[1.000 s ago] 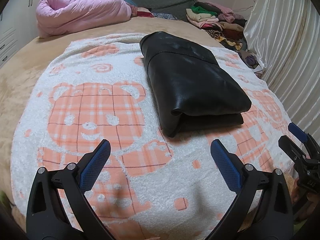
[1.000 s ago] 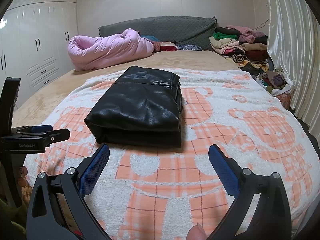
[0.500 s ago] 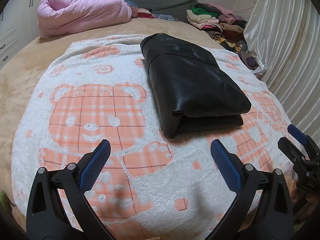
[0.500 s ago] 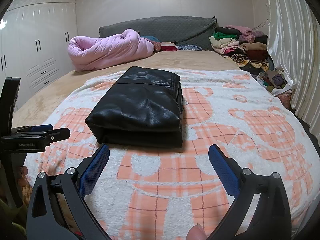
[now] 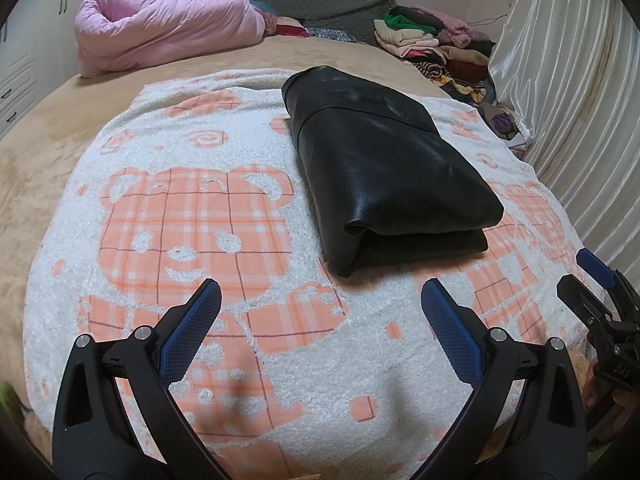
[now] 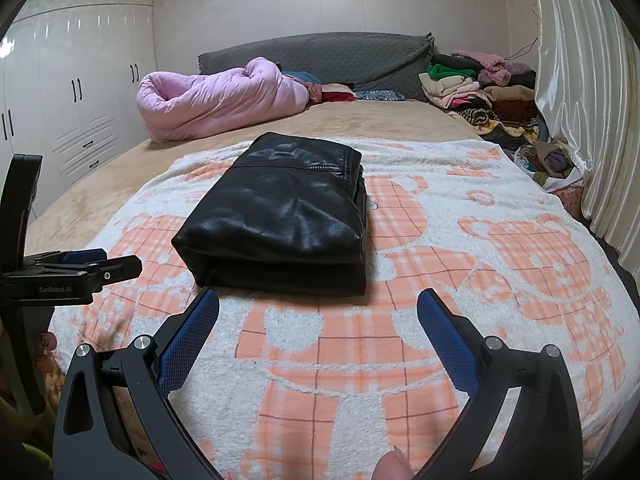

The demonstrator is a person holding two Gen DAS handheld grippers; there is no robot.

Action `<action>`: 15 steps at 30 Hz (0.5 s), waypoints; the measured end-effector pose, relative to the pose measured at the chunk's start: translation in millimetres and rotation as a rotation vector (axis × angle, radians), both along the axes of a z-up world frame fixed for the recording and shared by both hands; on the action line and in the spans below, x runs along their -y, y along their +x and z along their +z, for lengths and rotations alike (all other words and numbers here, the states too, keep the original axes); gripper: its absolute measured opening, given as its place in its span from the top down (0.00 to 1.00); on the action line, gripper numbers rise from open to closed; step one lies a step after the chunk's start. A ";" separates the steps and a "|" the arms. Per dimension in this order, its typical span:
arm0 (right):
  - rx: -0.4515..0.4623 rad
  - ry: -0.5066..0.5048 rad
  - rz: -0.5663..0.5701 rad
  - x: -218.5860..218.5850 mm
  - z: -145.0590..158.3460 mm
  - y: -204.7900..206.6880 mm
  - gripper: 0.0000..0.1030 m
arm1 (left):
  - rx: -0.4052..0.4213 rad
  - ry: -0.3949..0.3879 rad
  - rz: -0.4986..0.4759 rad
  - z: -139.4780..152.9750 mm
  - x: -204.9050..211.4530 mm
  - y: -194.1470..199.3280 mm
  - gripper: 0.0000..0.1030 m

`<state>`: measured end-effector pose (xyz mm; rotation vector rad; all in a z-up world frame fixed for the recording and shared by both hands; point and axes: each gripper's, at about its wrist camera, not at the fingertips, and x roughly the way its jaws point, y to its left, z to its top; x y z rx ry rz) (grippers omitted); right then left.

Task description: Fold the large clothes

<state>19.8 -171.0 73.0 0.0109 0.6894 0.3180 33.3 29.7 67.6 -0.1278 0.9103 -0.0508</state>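
Note:
A black leather garment lies folded into a thick rectangle on the white and orange bear-pattern blanket. It also shows in the right wrist view. My left gripper is open and empty, held short of the garment's near left corner. My right gripper is open and empty, just in front of the garment's near folded edge. Each gripper shows at the edge of the other's view: the right one and the left one.
A pink quilt is bundled at the head of the bed by the grey headboard. A pile of clothes lies at the far right. A curtain hangs along the right side. White wardrobes stand left.
Both grippers have eased slightly toward the folded garment. The garment has not moved and both grippers stay open.

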 end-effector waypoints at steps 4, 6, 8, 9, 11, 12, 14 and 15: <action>0.000 -0.001 -0.001 0.1 0.1 0.1 0.04 | 0.001 -0.001 -0.002 0.1 0.1 0.0 0.09; -0.001 0.000 -0.001 0.0 0.1 -0.1 0.04 | 0.000 -0.001 0.000 -0.2 1.2 -0.2 0.09; 0.001 -0.002 -0.001 0.0 0.2 -0.3 0.04 | 0.000 -0.001 0.000 0.3 0.8 -0.3 0.09; 0.001 0.000 0.000 0.2 0.2 -0.2 0.04 | 0.001 0.000 0.001 0.8 0.3 -0.2 0.09; 0.000 -0.001 -0.003 -0.2 0.3 -0.1 0.04 | 0.000 0.000 0.000 0.6 1.0 -0.2 0.09; 0.001 -0.002 -0.002 0.2 0.2 -0.2 0.04 | 0.000 0.001 0.000 0.5 1.1 -0.1 0.09; 0.001 0.000 -0.004 0.7 0.3 -1.3 0.04 | 0.002 0.002 0.002 2.2 0.8 -0.1 0.09; 0.001 0.000 -0.005 0.7 0.7 -1.5 0.04 | 0.001 0.002 0.002 2.2 0.2 0.2 0.09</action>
